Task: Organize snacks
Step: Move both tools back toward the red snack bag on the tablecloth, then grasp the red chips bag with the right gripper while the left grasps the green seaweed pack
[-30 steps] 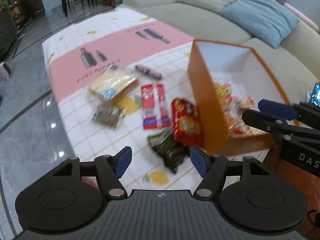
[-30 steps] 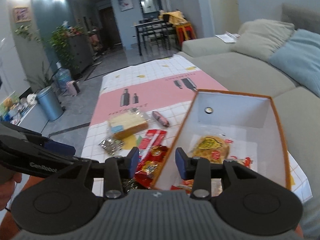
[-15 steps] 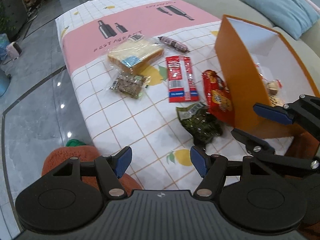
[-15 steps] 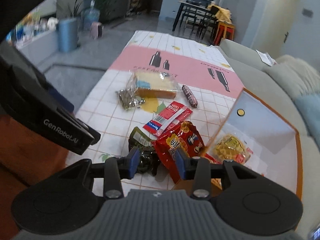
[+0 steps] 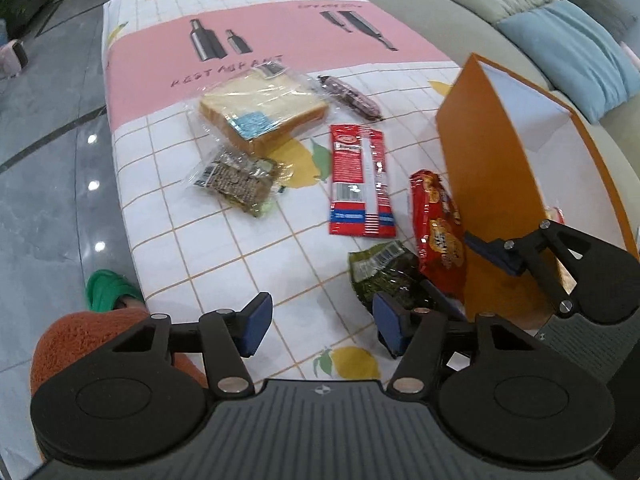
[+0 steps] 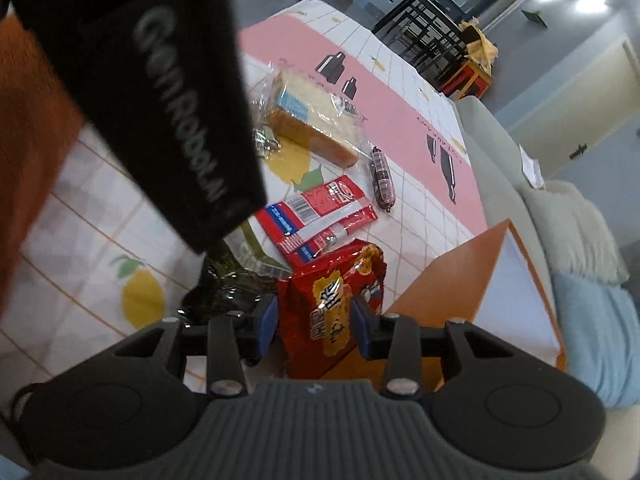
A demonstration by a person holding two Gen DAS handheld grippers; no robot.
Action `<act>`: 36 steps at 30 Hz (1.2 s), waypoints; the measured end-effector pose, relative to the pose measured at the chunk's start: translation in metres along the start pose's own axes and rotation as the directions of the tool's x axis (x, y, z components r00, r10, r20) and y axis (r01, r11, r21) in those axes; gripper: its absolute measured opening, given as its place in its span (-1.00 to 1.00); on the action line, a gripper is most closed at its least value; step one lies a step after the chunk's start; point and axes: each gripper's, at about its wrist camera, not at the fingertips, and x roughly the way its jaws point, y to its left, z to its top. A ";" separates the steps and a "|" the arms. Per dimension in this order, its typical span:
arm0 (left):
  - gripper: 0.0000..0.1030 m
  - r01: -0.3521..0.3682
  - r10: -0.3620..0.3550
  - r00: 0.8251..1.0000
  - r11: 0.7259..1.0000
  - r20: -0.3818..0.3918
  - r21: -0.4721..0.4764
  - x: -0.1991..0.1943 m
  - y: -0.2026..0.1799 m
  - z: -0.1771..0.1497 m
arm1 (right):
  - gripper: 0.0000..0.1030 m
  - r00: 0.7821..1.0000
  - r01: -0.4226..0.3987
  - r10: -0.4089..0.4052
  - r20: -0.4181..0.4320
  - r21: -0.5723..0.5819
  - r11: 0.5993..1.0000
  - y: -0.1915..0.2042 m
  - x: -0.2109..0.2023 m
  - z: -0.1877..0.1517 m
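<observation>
Straddling red snack bag (image 6: 328, 312) | right hand-held gripper (image 6: 314, 314) parted | beside orange box (image 6: 448, 280)

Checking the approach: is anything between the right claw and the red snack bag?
Nothing visible. The right claw is open, its fingers either side of the red bag, which lies against the orange box.
</observation>
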 end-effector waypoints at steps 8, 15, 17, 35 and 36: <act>0.33 0.009 -0.011 0.999 0.998 -0.041 -0.063 0.017 0.016 0.007 | -0.19 0.999 0.026 -0.026 -0.031 0.009 1.000 0.001 0.018 0.012; 0.32 0.086 -0.094 0.993 0.989 -0.066 -0.123 0.029 0.025 0.011 | -0.16 0.997 0.039 -0.040 -0.062 -0.015 0.999 0.006 0.036 0.012; 0.31 0.091 -0.100 0.993 0.988 -0.069 -0.126 0.032 0.024 0.012 | -0.30 0.997 0.034 -0.035 -0.072 -0.011 0.999 0.004 0.039 0.012; 0.20 0.159 -0.182 0.973 0.974 -0.144 -0.161 0.064 0.005 0.020 | -0.88 0.991 -0.116 0.089 0.103 0.299 0.947 -0.048 -0.027 -0.006; 0.10 0.149 -0.174 0.973 0.976 -0.153 -0.161 0.067 0.004 0.020 | -0.88 0.989 -0.131 0.100 0.113 0.319 0.939 -0.050 -0.030 -0.008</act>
